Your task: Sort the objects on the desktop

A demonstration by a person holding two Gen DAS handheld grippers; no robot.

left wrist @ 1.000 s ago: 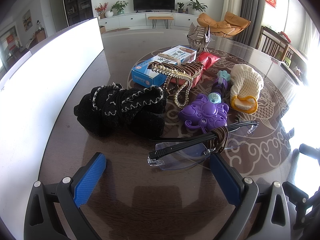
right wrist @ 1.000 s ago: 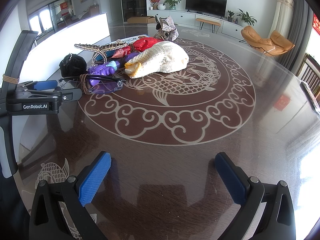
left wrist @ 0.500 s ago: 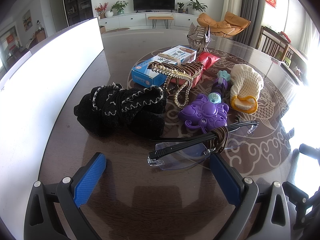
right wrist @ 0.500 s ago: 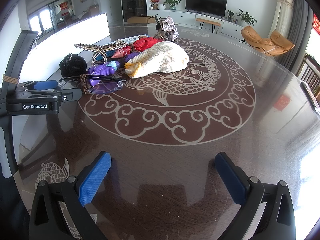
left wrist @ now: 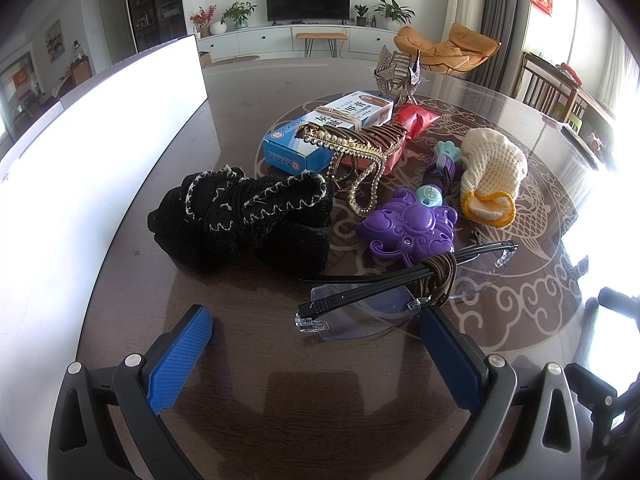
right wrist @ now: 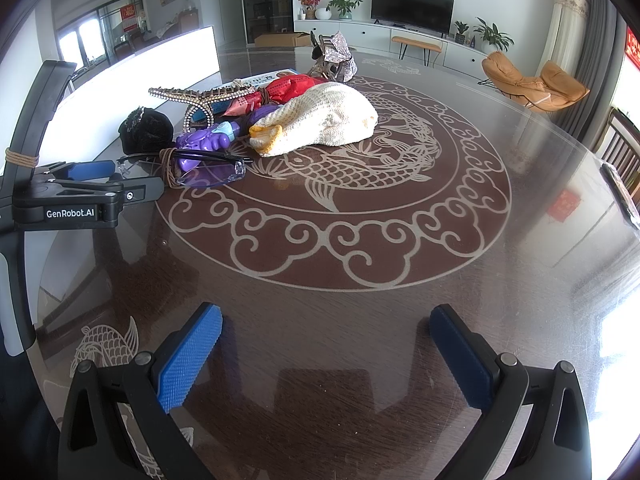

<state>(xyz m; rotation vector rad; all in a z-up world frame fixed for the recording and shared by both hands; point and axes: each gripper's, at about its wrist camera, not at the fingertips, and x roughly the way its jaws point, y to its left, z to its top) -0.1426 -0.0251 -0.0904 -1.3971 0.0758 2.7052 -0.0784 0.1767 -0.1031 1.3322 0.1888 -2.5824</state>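
Both my grippers, left and right, stood spread, empty; glasses lay lower centre, possibly touching the left's right pad.

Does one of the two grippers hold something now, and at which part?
Nothing is held. The left gripper and right gripper are both open; the glasses lie on the table.

Bare counter spreads wide to the right and near side of the clutter, open for passage. On the left, a white panel walls off that side. The glasses lie nearest, just behind them the black knit bundle and purple toy, crowding the far-left area.
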